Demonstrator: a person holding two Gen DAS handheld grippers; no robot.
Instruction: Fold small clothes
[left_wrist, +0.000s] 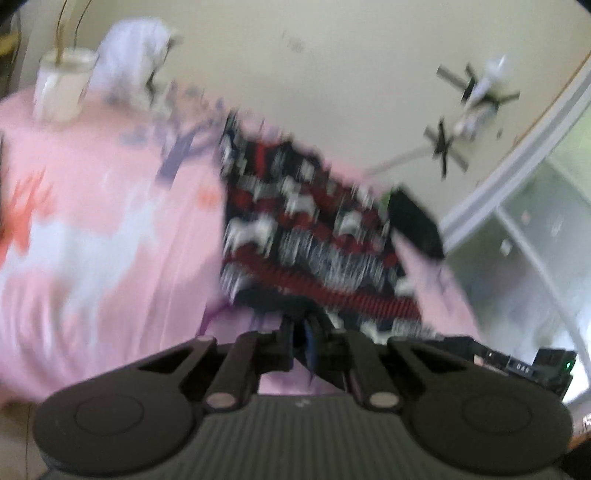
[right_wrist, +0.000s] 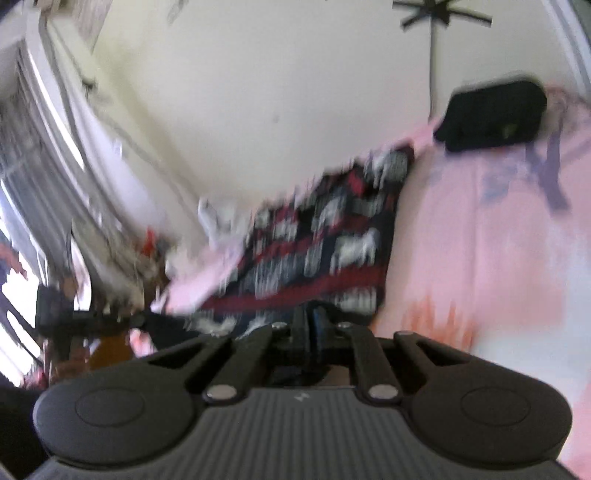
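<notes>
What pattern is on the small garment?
The garment has dark, red and white knit-style bands with white figures; it shows best in the left wrist view.

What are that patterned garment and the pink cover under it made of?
Garment: looks like knitted wool or acrylic; banded red, white and dark motifs and a ribbed red hem suggest knitwear, though blur hides the stitches. Pink cover: thin woven printed cloth, matte, with soft creases.

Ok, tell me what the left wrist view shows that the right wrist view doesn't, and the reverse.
Left wrist only: a white pot with thin stems and a crumpled white cloth at the far side of the pink sheet. Right wrist only: a bright window with blinds. Both: the patterned dark, red and white garment, a black item beside it, and shut jaws at the garment's near edge.
</notes>
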